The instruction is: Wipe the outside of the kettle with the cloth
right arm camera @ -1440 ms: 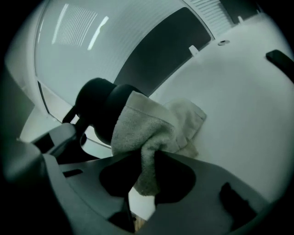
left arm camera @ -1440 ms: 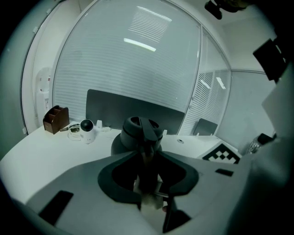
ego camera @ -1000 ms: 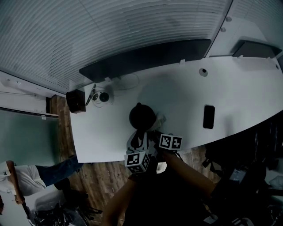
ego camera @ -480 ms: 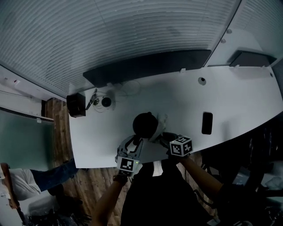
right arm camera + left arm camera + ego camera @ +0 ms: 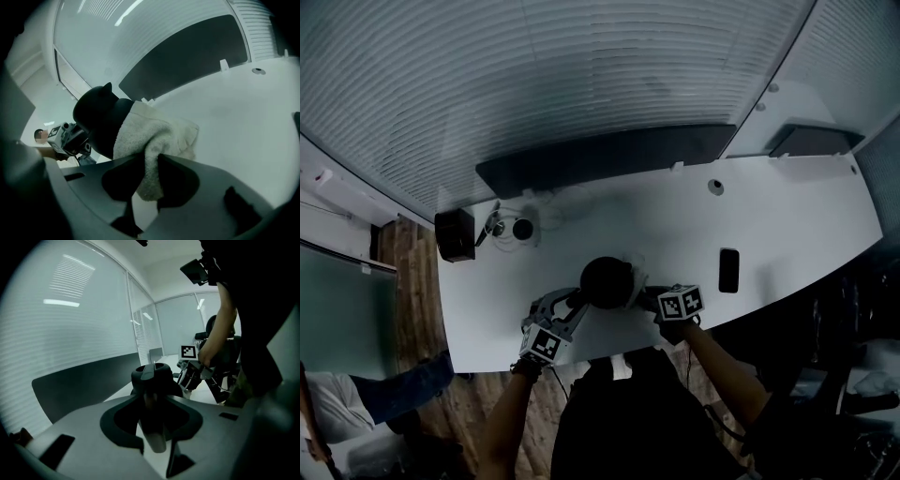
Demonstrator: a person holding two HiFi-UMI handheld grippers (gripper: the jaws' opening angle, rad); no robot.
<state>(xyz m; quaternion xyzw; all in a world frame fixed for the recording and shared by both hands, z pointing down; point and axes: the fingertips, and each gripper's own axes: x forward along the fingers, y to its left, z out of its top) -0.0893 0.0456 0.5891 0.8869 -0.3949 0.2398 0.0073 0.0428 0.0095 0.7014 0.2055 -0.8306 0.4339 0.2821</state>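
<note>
A black kettle (image 5: 607, 281) stands near the white table's (image 5: 769, 216) front edge. My left gripper (image 5: 570, 306) reaches in from the lower left. In the left gripper view its jaws (image 5: 156, 446) sit on either side of the kettle's grey handle (image 5: 152, 423); they have just been closing onto it. My right gripper (image 5: 644, 298) comes in from the right, shut on a pale cloth (image 5: 636, 277). In the right gripper view the cloth (image 5: 154, 136) hangs from the jaws (image 5: 149, 199) and lies against the kettle's side (image 5: 101, 122).
A dark phone (image 5: 728, 270) lies on the table to the right. At the back left stand a black box (image 5: 455, 234) and a small round device with a cable (image 5: 521, 228). A dark panel (image 5: 600, 155) runs along the far edge. A seated person's legs (image 5: 403, 380) show at lower left.
The two grippers, close together below the kettle a second ago, now sit on either side of it. The left one has swung left and rolled; the right one has shifted slightly right with the cloth.
</note>
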